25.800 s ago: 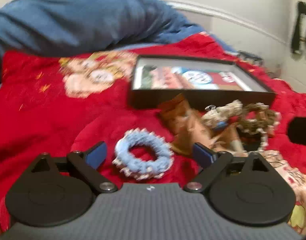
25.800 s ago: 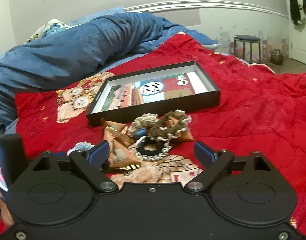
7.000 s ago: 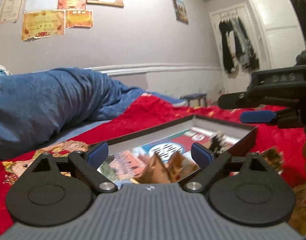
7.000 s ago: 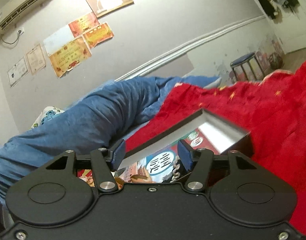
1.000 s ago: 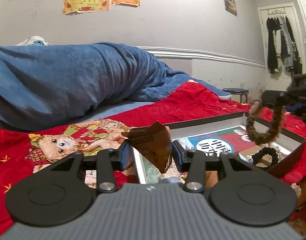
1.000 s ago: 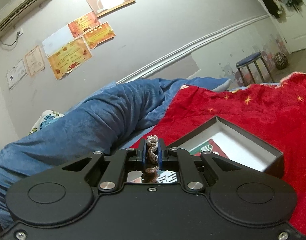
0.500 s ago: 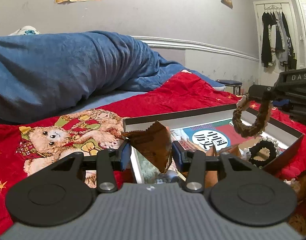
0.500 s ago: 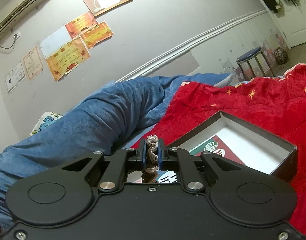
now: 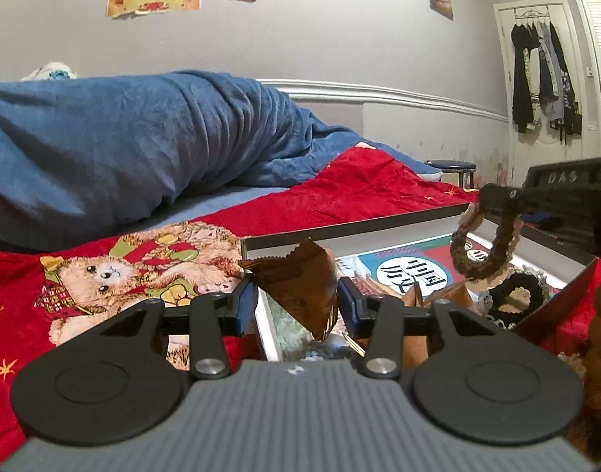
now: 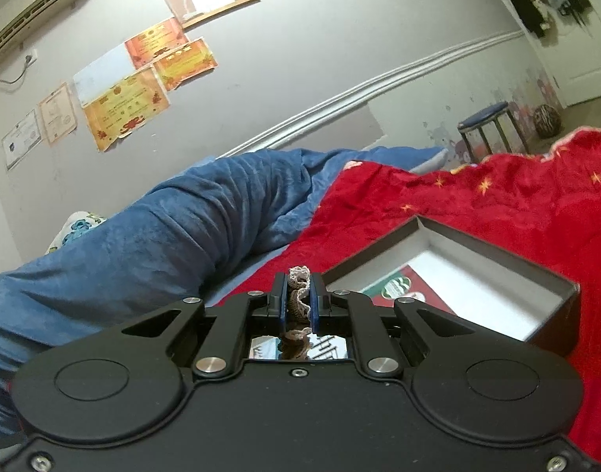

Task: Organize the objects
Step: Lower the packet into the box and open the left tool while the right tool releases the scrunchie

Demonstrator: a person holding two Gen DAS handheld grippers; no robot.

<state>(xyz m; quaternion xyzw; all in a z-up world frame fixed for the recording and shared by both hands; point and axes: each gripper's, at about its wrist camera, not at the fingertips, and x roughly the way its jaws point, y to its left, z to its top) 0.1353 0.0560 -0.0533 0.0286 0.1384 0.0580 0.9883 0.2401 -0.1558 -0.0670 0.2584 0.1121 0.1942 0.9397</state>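
Observation:
My left gripper (image 9: 298,301) is shut on a brown snack packet (image 9: 296,279), held above the near left corner of the black shallow box (image 9: 379,226). My right gripper (image 10: 299,301) is shut on a brown crocheted hair tie (image 10: 298,299). In the left wrist view that hair tie (image 9: 483,246) hangs as a loop from the right gripper (image 9: 497,196) over the box's right half. Inside the box lie a black hair tie (image 9: 518,301) and other brown packets (image 9: 438,295) on a printed picture. The box's far corner (image 10: 497,259) shows in the right wrist view.
The box sits on a red bedspread (image 9: 359,192) with a teddy bear print (image 9: 115,275). A rolled blue blanket (image 9: 135,145) lies behind it against the wall. A small stool (image 10: 485,122) stands beyond the bed. Clothes (image 9: 544,78) hang on a door at the far right.
The right gripper has carried the brown hair tie down and leftward over the box. The left gripper keeps its hold on the packet and has barely shifted.

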